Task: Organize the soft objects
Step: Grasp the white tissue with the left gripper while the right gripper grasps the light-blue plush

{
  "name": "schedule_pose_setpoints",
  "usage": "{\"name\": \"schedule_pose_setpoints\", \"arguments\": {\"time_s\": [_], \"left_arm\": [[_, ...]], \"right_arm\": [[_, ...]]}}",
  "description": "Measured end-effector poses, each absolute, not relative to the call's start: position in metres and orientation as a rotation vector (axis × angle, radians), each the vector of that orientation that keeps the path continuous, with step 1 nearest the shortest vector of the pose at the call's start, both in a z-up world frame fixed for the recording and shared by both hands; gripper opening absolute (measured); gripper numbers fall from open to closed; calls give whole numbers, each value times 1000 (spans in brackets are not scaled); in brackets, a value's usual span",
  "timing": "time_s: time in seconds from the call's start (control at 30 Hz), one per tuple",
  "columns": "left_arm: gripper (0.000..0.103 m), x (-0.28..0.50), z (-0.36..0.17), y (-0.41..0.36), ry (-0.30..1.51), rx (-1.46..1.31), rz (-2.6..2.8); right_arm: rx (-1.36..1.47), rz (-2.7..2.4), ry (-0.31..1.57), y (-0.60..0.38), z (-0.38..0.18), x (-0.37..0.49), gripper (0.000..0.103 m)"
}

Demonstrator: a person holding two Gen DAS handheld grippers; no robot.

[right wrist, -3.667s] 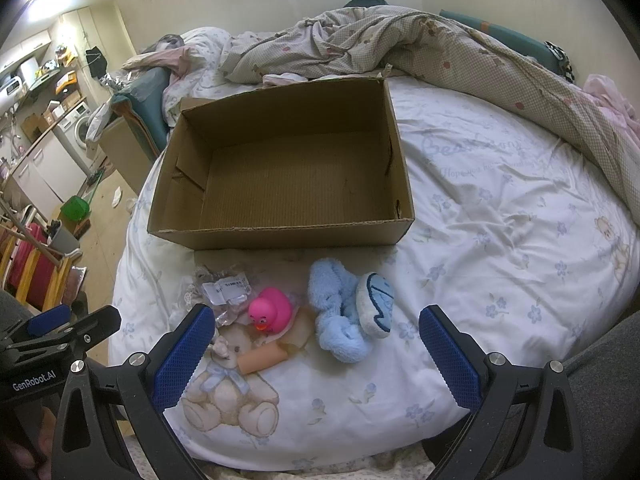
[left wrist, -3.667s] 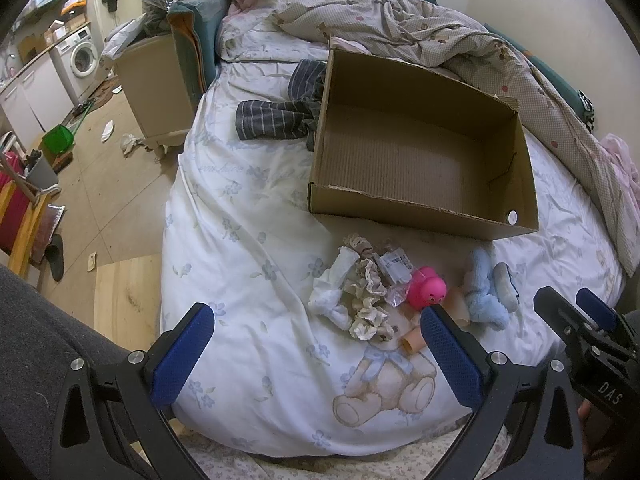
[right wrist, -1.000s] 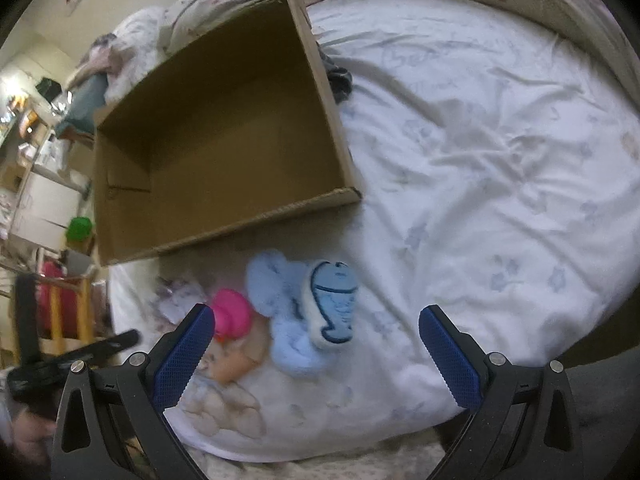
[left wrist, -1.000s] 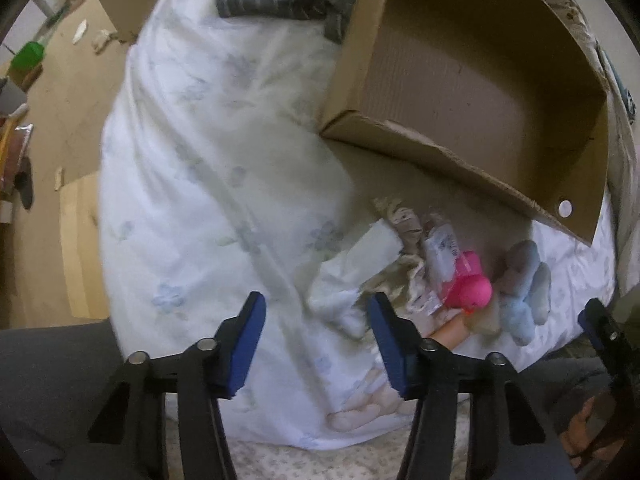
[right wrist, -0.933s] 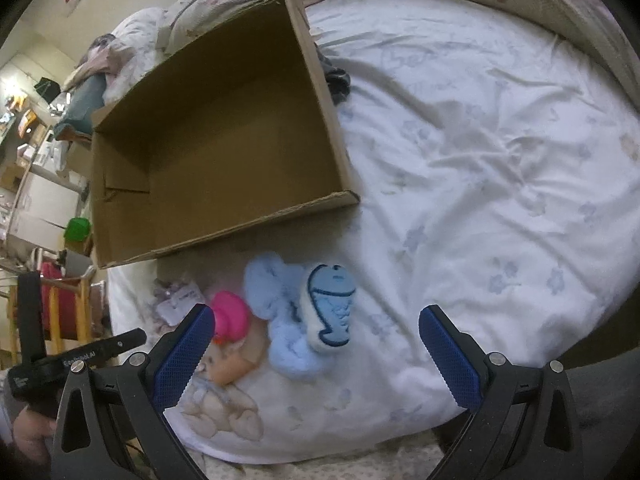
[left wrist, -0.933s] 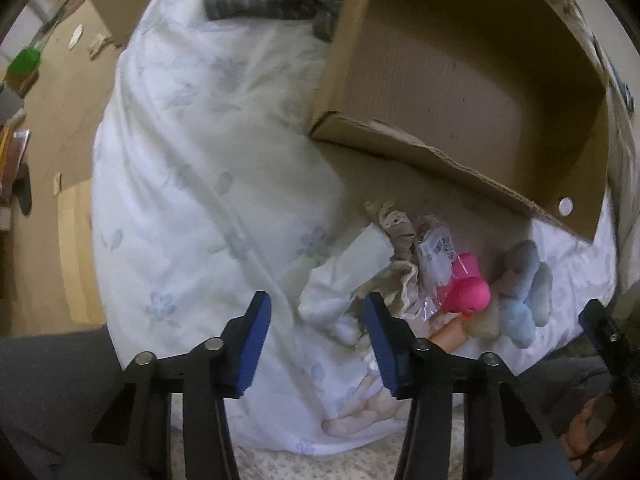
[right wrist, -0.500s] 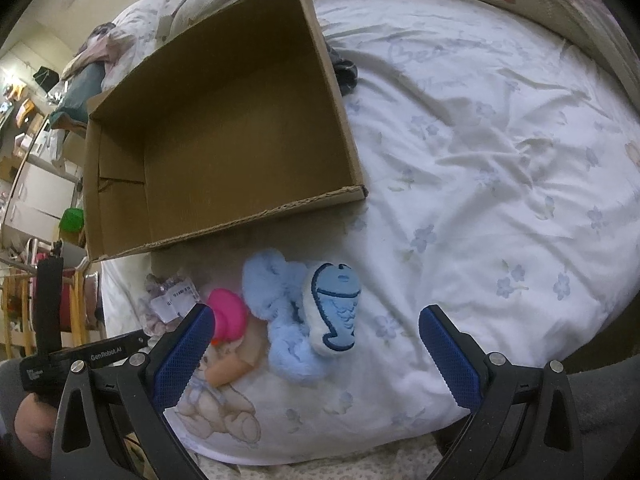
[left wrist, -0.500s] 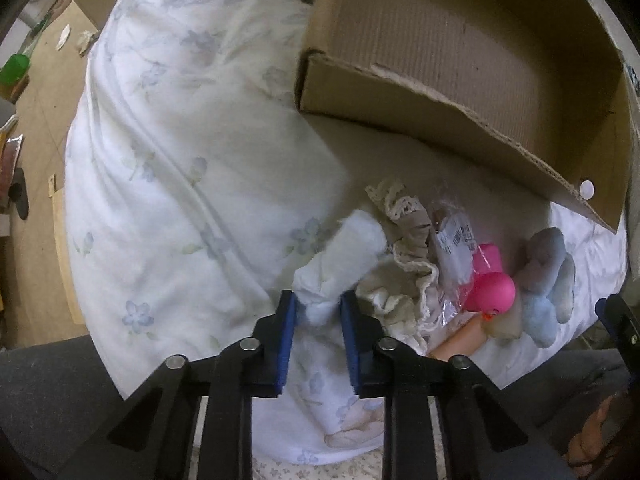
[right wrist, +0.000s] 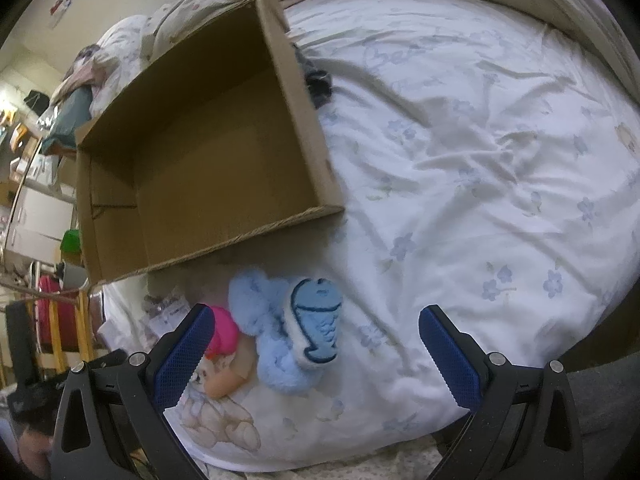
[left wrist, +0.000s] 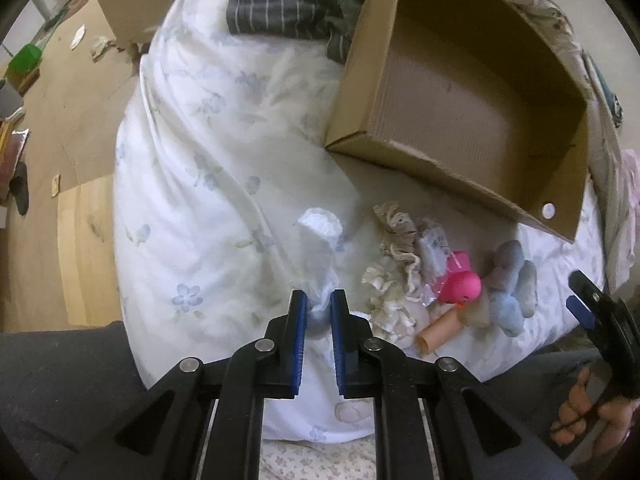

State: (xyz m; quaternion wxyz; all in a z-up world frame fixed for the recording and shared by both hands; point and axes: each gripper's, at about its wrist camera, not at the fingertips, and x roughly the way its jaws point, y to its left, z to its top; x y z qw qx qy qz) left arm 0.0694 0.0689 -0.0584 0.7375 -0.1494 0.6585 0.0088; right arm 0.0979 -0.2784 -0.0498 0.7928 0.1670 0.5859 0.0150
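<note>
Both blue pads of left gripper (left wrist: 319, 307) clenched on white sock (left wrist: 318, 248); right gripper (right wrist: 316, 340) jaws wide, above blue plush (right wrist: 288, 336).

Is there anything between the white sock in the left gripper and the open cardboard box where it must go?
Nothing visible blocks it. The left gripper holds the white sock; only bare bedsheet lies up to the cardboard box. The toy pile sits to the right.

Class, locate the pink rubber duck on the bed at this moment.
In the left wrist view the pink rubber duck lies on the bed sheet, just in front of the cardboard box, between the cream lace fabric and the light blue plush toy.
</note>
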Motion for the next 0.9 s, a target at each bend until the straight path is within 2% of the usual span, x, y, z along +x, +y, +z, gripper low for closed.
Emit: {"name": "schedule_pose_setpoints", "arguments": {"time_s": [0.27,0.5,0.63,0.67,0.7,0.77,0.83,0.9], "left_arm": [[11,68,-51,66,1402,-316,42],[11,70,-59,52,1405,-291,39],[11,70,-60,49,1400,-274,39],[11,70,-61,49,1401,-269,42],[11,70,-62,49,1404,-272,45],[11,70,-61,50,1404,-273,46],[11,69,-60,51,1397,-268,50],[11,69,-59,55,1392,-270,60]], "right_arm": [[344,86,1362,-267,-74,108,103],[161,147,1433,-229,-96,110,101],[158,154,1480,-224,-113,113,76],[151,155,1483,-223,-116,111,58],[153,167,1484,-223,-118,111,47],[151,175,1478,-219,-120,111,36],[150,191,1453,-214,-118,110,30],[153,204,1418,-214,-110,109,28]]}}
